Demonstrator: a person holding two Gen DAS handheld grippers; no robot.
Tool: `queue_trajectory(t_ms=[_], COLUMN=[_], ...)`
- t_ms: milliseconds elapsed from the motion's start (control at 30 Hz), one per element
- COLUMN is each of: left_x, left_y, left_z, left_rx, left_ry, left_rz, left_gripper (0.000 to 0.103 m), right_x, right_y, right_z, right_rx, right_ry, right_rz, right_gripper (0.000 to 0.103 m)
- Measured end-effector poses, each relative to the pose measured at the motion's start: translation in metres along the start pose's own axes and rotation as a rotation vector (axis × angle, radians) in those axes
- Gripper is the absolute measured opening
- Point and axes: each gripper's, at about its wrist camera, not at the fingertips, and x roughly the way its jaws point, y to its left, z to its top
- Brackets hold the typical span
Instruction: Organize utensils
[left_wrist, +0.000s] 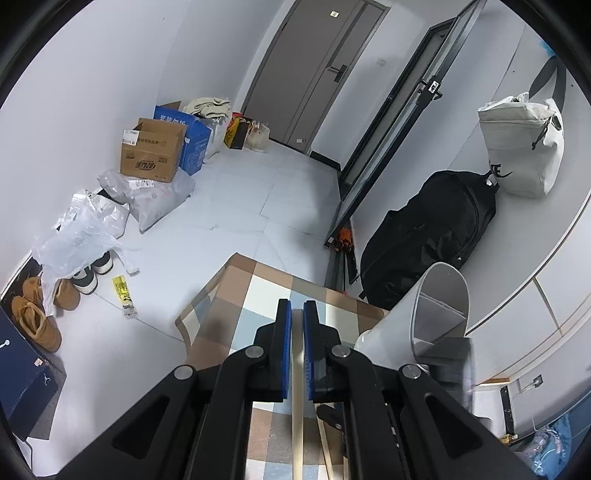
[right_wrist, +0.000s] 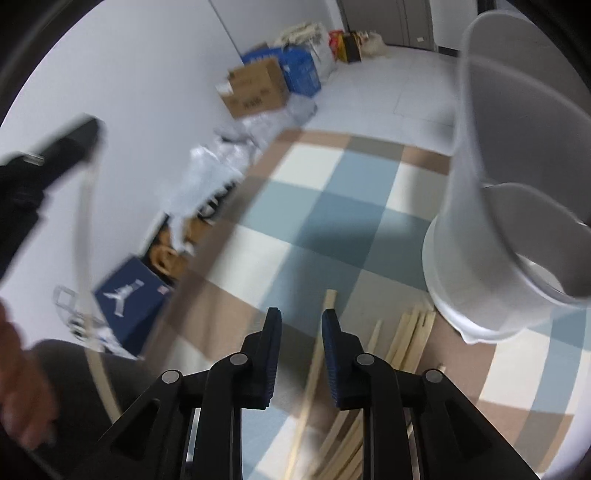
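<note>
Your left tongs (left_wrist: 297, 306) pinch one chopstick (left_wrist: 297, 417); your right tongs (right_wrist: 298, 317) stand spread above another chopstick (right_wrist: 308, 387) by the white holder (right_wrist: 491, 206).

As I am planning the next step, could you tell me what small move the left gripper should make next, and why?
Probably swing the left gripper right, toward the open top of the white holder: it is shut on a chopstick, and the holder stands close beside it.

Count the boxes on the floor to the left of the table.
3: a brown cardboard box by the wall, a blue box just behind it, and a navy shoebox nearer, beside the tan shoes. More may be hidden.
</note>
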Motion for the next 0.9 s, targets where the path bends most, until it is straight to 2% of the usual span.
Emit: queue_trajectory(t_ms=[200, 267, 300, 500, 633, 767, 900], left_x=[0.005, 0.005, 0.005, 0.001, -0.002, -0.004, -0.011], left_y=[0.008, 0.008, 0.008, 0.010, 0.007, 0.000, -0.018], left_z=[0.001, 0.002, 0.003, 0.001, 0.001, 0.004, 0.010], left_rx=[-0.023, -0.029, -0.033, -0.036, -0.027, -0.011, 0.041], left_ry=[0.020, 0.022, 0.021, 0.014, 0.000, -0.015, -0.074], left_rz=[0.008, 0.005, 0.000, -0.010, -0.020, -0.046, -0.065], left_gripper=[0.002, 0.002, 0.002, 0.002, 0.002, 0.002, 0.002], right_x=[0.032, 0.031, 0.031, 0.027, 0.011, -0.039, -0.085], right_y=[0.004, 0.009, 0.010, 0.008, 0.000, -0.004, -0.008], right_z=[0.004, 0.006, 0.007, 0.010, 0.010, 0.010, 0.007], right_rx=[-0.037, -0.056, -0.062, -0.052, 0.011, 0.044, 0.062], right_ry=[0.075, 0.064, 0.071, 0.030, -0.055, -0.204, -0.337], right_rz=[-0.081, -0.107, -0.108, -0.102, -0.061, -0.013, 0.022], right_gripper=[0.022, 0.017, 0.007, 0.006, 0.006, 0.006, 0.006])
